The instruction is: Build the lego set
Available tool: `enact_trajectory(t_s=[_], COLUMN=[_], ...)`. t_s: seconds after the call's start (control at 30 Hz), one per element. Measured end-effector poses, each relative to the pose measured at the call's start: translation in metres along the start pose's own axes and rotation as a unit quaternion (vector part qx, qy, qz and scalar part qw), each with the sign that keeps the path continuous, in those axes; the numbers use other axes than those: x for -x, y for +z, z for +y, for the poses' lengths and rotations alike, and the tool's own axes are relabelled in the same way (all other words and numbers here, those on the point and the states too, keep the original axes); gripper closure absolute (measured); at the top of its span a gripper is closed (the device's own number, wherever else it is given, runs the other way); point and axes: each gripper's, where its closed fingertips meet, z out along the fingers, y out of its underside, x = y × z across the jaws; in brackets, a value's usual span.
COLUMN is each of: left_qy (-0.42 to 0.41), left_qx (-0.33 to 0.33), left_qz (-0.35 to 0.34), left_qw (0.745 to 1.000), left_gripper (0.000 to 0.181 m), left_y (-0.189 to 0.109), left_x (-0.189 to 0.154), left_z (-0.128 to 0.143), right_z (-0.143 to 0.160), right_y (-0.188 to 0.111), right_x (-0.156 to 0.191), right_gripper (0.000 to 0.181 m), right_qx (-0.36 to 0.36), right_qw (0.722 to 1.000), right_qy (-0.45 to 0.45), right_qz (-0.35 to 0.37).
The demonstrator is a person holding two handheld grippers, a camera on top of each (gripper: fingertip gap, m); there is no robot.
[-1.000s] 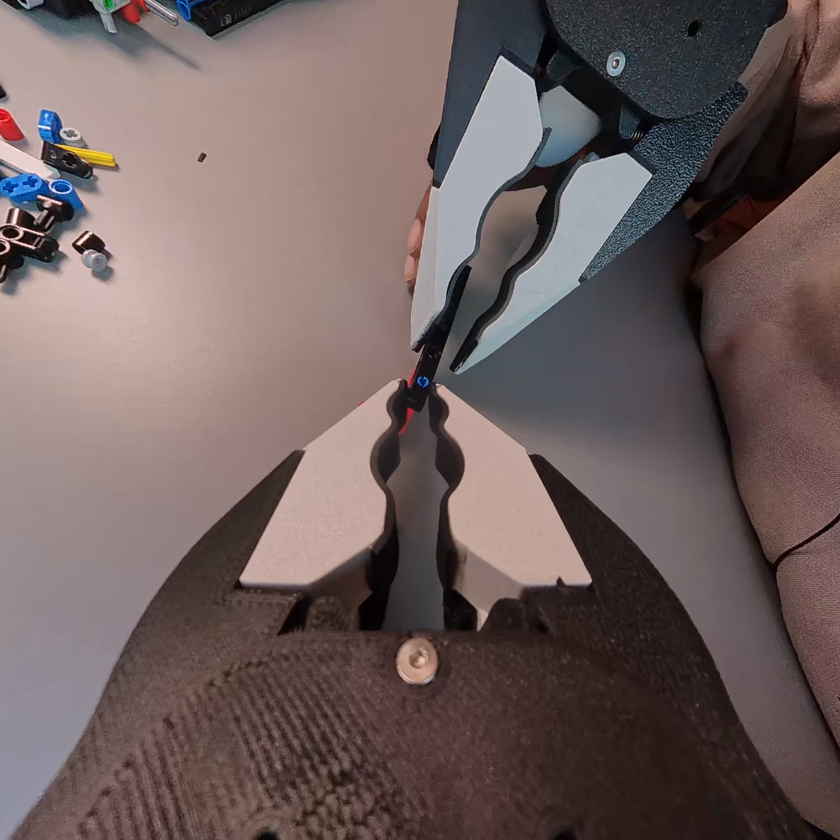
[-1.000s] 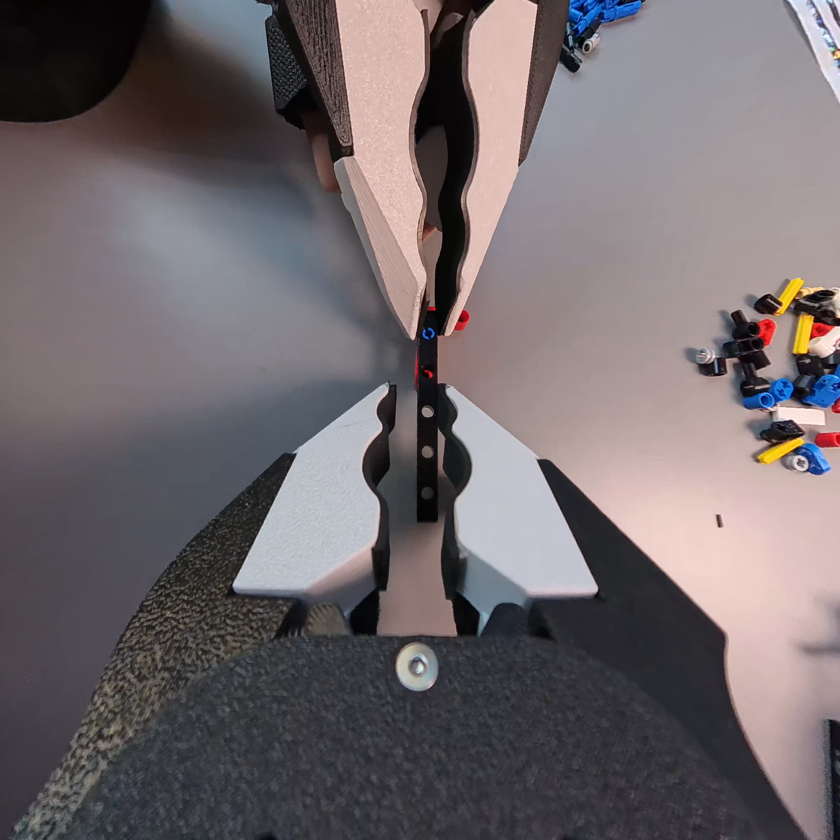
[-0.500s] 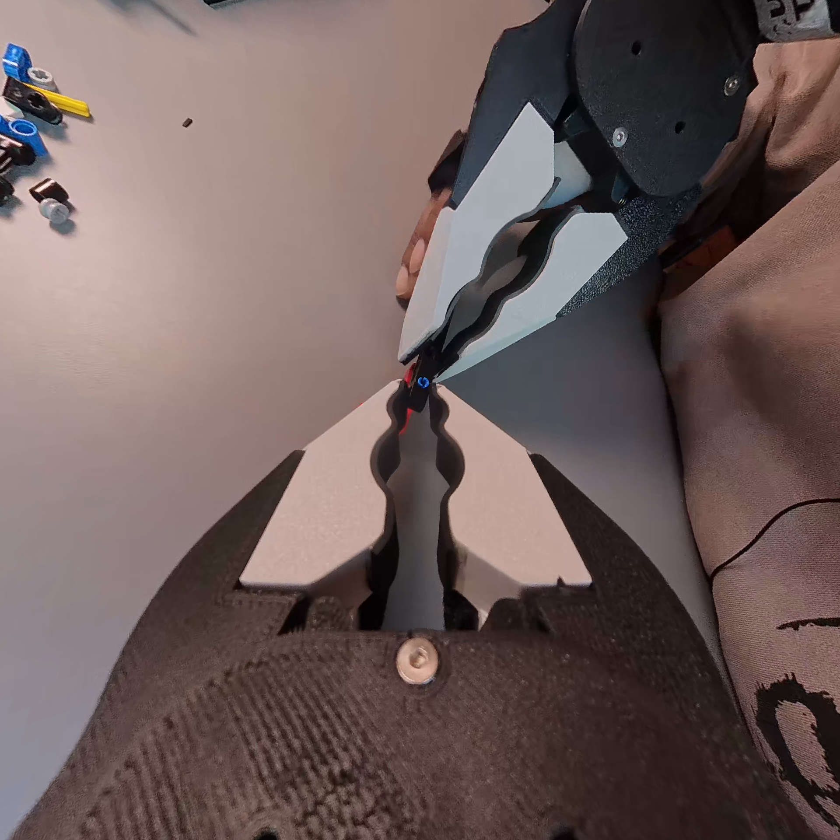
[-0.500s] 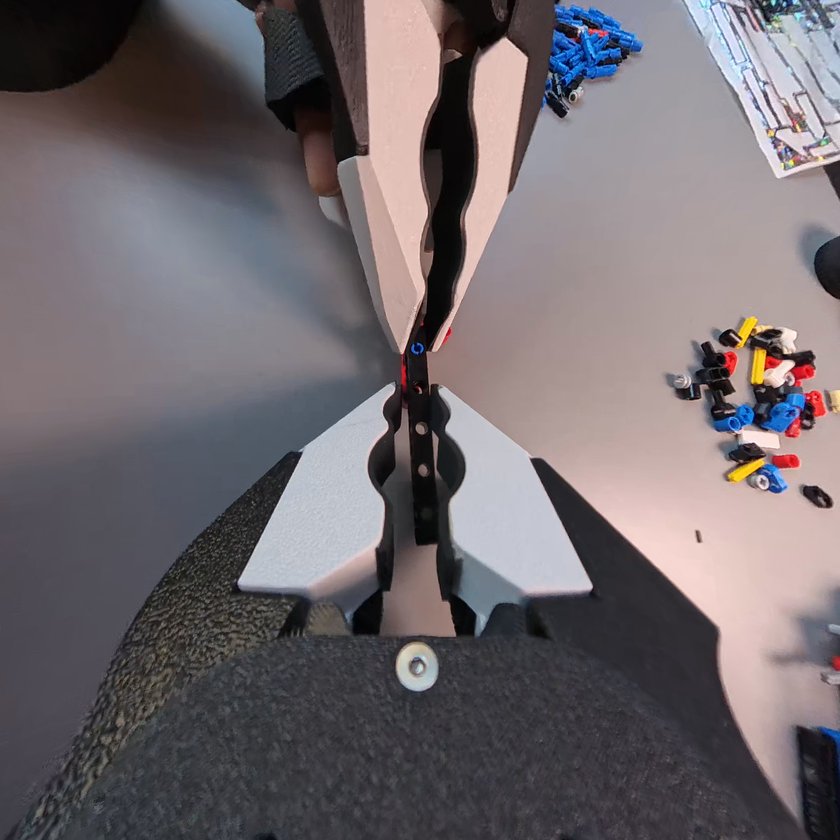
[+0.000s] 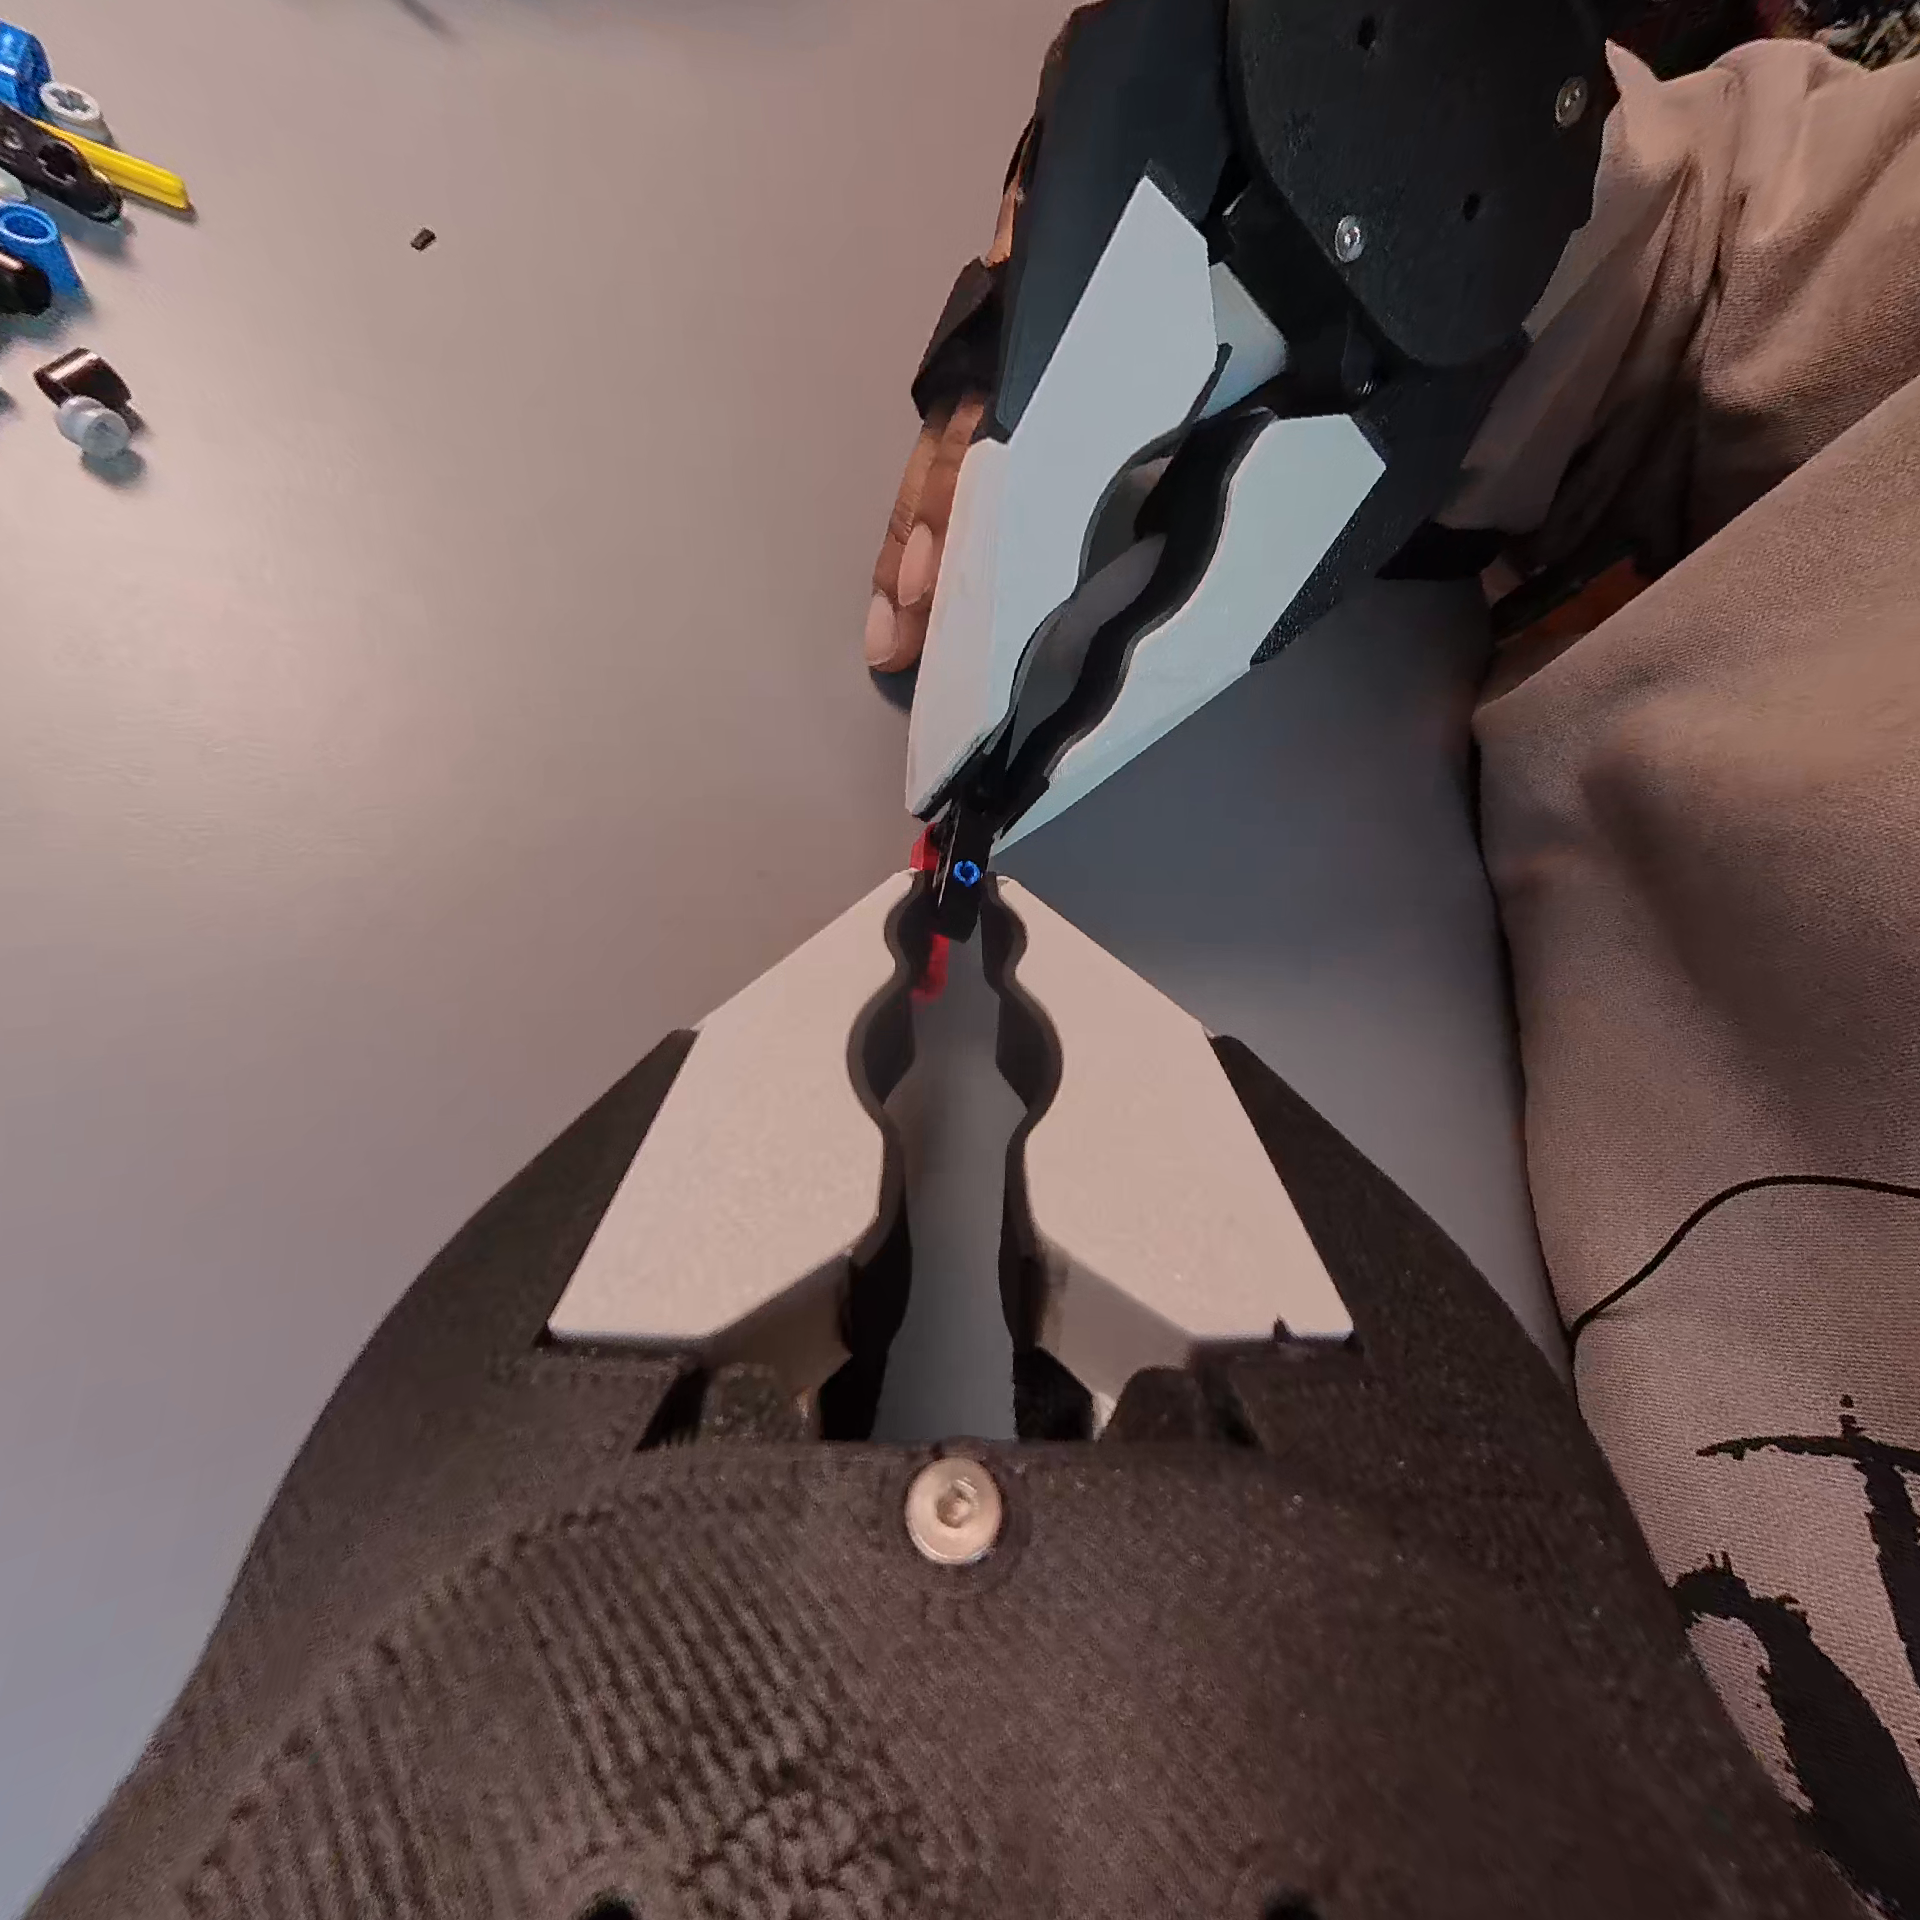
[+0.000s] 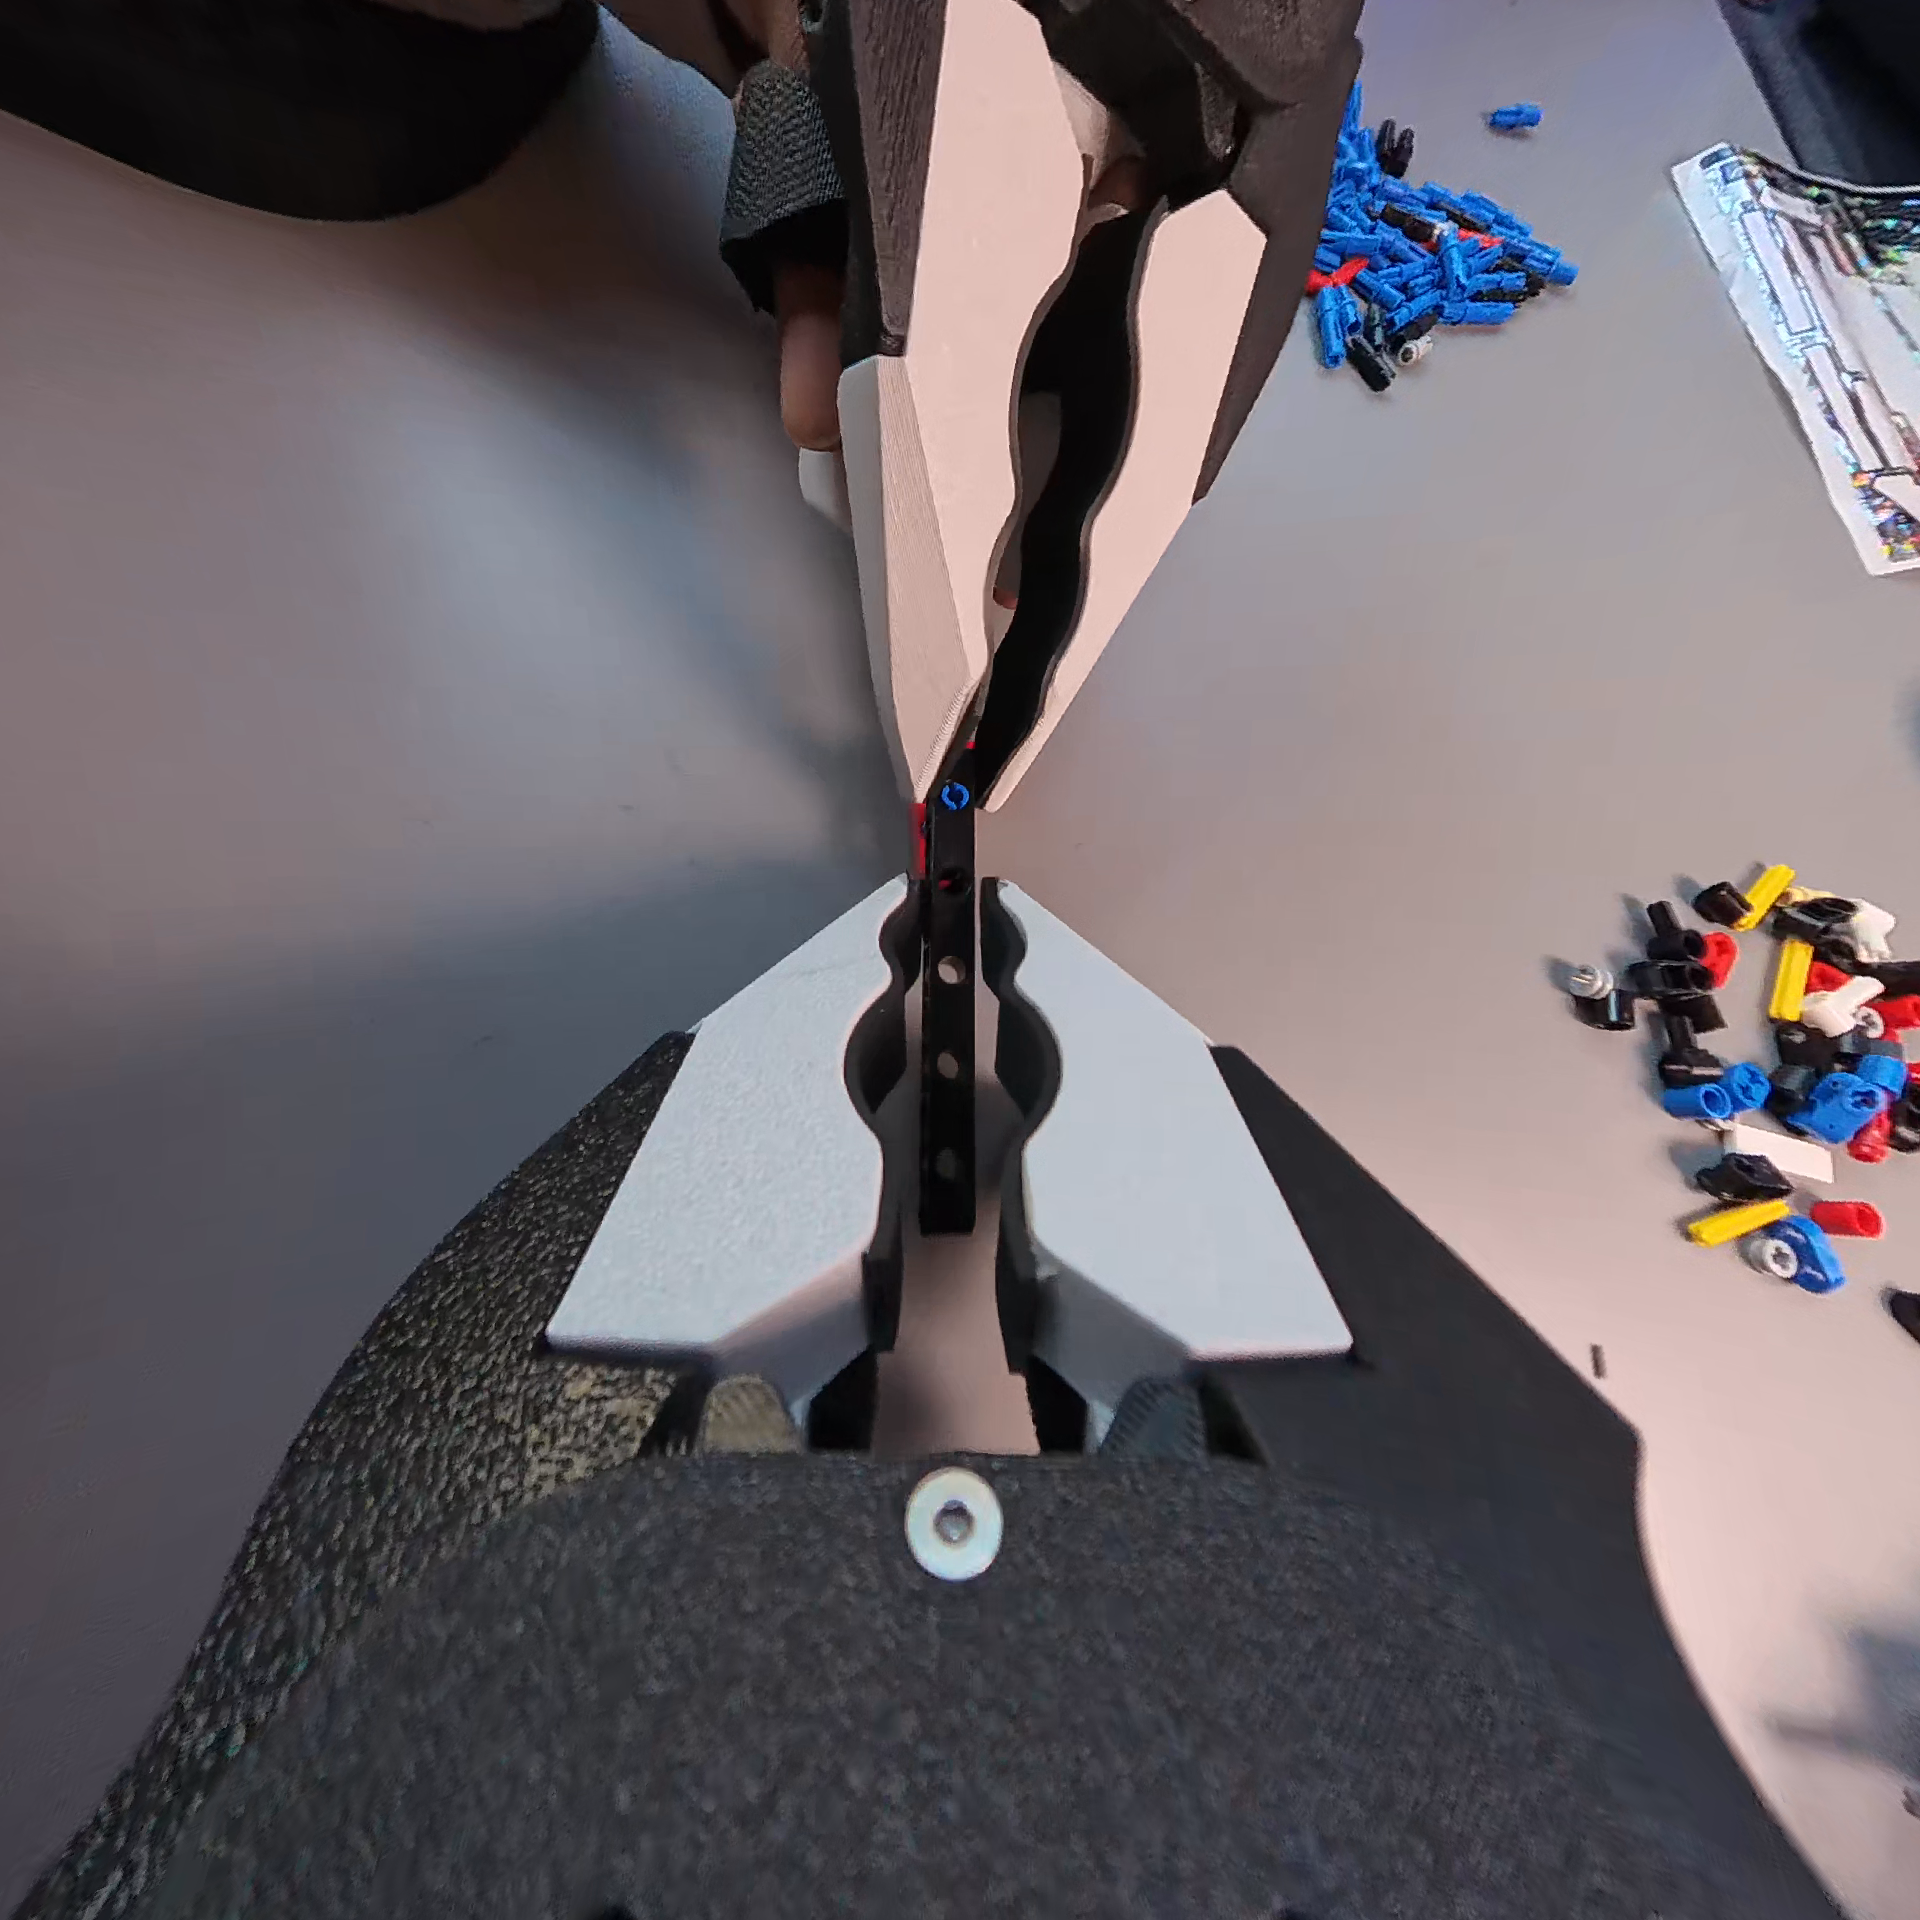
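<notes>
Between the tips of both tools, above the grey table (image 6: 416, 623), a black beam with holes (image 6: 949, 1029) is held. The right gripper (image 6: 951, 883) has its fingers clamped on the beam, which runs back between them. The left gripper (image 5: 954, 883) pinches the far end, where a blue pin (image 6: 953, 797) and a red piece (image 5: 928, 961) sit. Well apart to the right lie loose mixed pieces (image 6: 1787, 1049), a heap of blue pins (image 6: 1423, 260) and a printed sheet (image 6: 1808, 343).

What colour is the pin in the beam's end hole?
Blue pin in the black beam; right wrist view.
</notes>
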Motion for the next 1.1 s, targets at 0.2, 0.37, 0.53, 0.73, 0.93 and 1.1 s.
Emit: enact_trajectory(t_s=[0.2,0.37,0.53,0.73,0.93,1.1], left_qy=[-0.012,-0.019,-0.023,-0.018,0.02,0.031], left_qx=[0.004,0.0,-0.004,-0.009,0.0,-0.001], left_qz=[-0.005,-0.005,-0.005,-0.002,0.001,-0.001], left_qw=[1.0,1.0,1.0,1.0,1.0,1.0], left_gripper=[0.173,0.173,0.173,0.172,0.172,0.172], left_y=[0.0006,0.0006,0.0008,0.0009,0.0016,0.0011], left_x=[-0.0002,0.0,0.0002,-0.0003,-0.0047,-0.0052], left_z=[0.0005,0.0005,0.0002,0.0007,0.0037,0.0044], right_z=[-0.0006,-0.0006,-0.0004,-0.0004,-0.0002,0.0005], right_y=[-0.0041,-0.0035,-0.0035,-0.003,-0.0026,0.0013], right_x=[0.0013,0.0021,0.0027,0.003,0.0063,0.0092], right_gripper=[0.174,0.175,0.174,0.174,0.172,0.171], right_qx=[-0.01,-0.008,-0.006,-0.002,0.019,0.038], right_qw=[0.998,0.995,0.99,0.982,0.972,0.97], right_qy=[0.027,0.033,0.037,0.03,-0.002,-0.03], right_qz=[-0.048,-0.09,-0.139,-0.189,-0.235,-0.239])
